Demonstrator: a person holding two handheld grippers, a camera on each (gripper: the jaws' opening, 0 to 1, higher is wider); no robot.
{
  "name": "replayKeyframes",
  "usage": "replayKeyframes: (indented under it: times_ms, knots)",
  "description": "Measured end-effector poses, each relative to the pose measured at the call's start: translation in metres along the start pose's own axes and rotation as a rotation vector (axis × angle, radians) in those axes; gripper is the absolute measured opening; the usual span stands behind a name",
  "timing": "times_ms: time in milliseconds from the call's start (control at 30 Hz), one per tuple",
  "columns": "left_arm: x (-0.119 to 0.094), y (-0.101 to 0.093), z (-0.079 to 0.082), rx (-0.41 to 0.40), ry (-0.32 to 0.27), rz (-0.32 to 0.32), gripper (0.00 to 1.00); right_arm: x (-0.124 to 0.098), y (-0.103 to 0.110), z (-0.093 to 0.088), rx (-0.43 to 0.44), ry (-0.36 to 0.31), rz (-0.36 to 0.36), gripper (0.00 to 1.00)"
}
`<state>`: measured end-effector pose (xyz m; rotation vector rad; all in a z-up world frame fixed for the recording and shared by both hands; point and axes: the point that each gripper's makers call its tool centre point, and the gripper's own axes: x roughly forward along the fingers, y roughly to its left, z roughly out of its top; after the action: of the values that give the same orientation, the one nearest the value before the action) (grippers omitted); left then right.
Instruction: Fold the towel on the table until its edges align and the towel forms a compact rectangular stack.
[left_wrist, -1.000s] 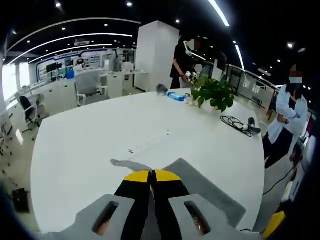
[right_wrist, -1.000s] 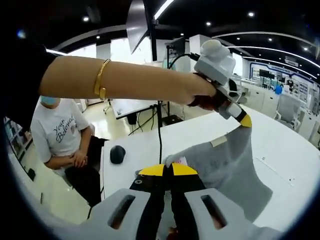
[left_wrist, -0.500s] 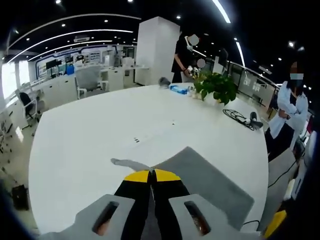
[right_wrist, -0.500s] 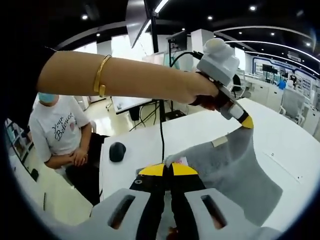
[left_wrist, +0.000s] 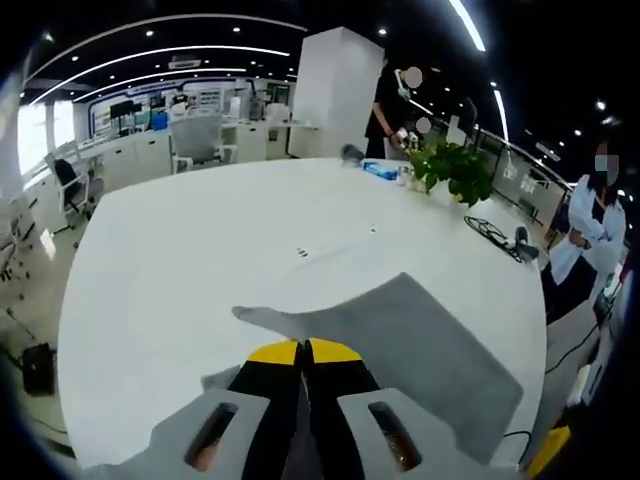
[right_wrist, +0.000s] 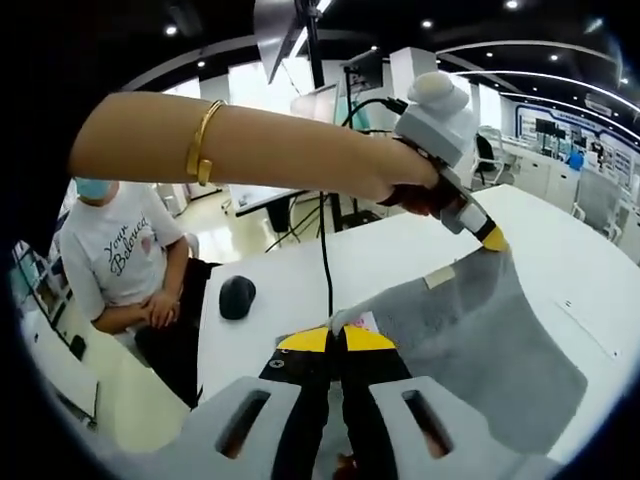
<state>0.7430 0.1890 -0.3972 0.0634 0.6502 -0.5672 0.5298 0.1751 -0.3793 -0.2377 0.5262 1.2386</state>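
The big white oval table lies bare and wide beyond the soft grey cloth towel, with open surface running to its far rim, where a leafy green potted plant and a coil of black cable sit well apart from the towel. In the right gripper view the table's near edge runs just past the towel, with a black computer mouse near that edge and a seated person in a white printed T-shirt beyond it.

The left gripper has its yellow-tipped jaws pressed together on a towel edge, the cloth spreading away from the tips across the table. The right gripper likewise pinches the towel at a corner by a small pale label. In the right gripper view the left gripper holds its corner lifted, the towel draping between both tips.
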Motion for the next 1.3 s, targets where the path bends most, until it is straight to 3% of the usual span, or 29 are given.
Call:
replayKeyframes:
  times_ms: [267,667,800,933,1300]
  knots:
    - [0.006,0.028,-0.023,-0.039,0.039,0.05,0.02,0.016,-0.001,-0.008,0.018,0.016,0.021,0.0]
    - [0.012,0.039,-0.056,-0.06,0.1,0.097,0.02,0.044,0.004,-0.02,0.044,0.04,0.063,0.0]
    - [0.014,0.053,-0.069,-0.089,0.118,0.113,0.02,0.048,0.008,-0.024,0.045,0.052,0.08,0.0]
    - [0.011,0.053,-0.07,-0.108,0.112,0.119,0.02,0.055,0.009,-0.03,0.053,0.062,0.092,0.0]
    - [0.022,0.059,-0.096,-0.134,0.138,0.124,0.02,0.077,0.016,-0.043,0.085,0.086,0.108,0.01]
